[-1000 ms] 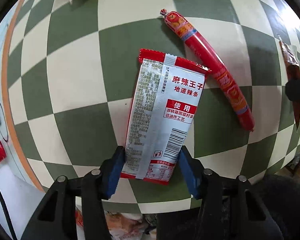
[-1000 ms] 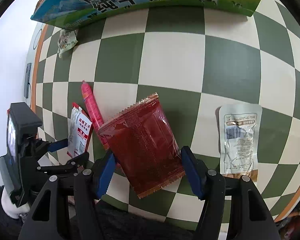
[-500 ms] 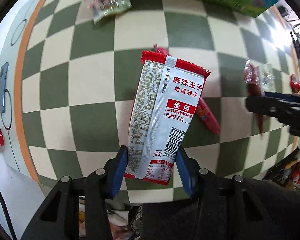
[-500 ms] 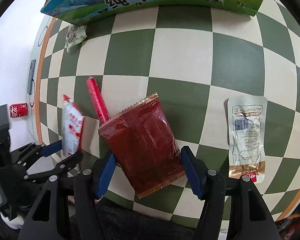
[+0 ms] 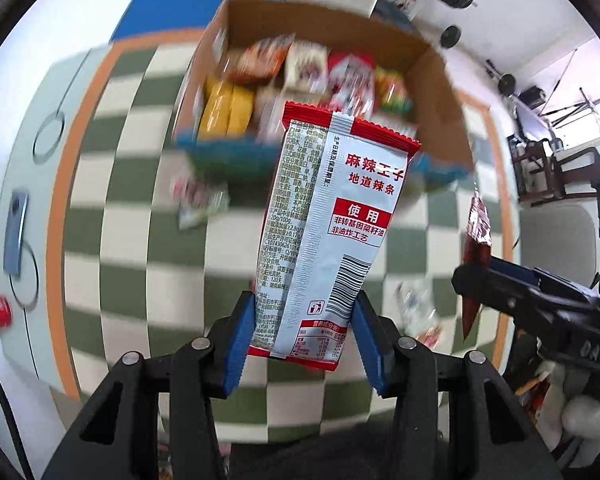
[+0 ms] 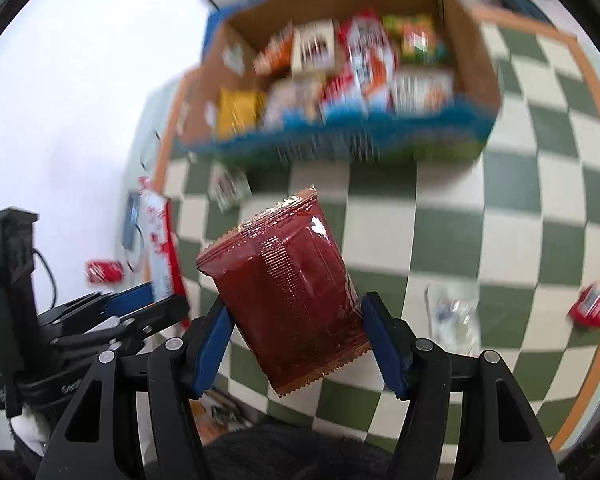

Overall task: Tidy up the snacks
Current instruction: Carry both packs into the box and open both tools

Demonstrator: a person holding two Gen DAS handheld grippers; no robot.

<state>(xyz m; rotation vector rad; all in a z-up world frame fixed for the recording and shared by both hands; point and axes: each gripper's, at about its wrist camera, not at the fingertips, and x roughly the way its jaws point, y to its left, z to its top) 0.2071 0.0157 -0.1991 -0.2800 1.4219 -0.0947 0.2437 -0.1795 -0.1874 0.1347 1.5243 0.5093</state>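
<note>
silver-red spicy-strip packet (image 5: 332,232) upright, lifted | dark red pouch (image 6: 288,292) tilted, lifted | cardboard box (image 5: 436,92) snack-filled

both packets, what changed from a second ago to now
Both grippers lifted off the checkered cloth and tilted up toward the cardboard box of snacks. The left gripper stays shut on the spicy strip packet; the right gripper stays shut on the dark red packet.
</note>
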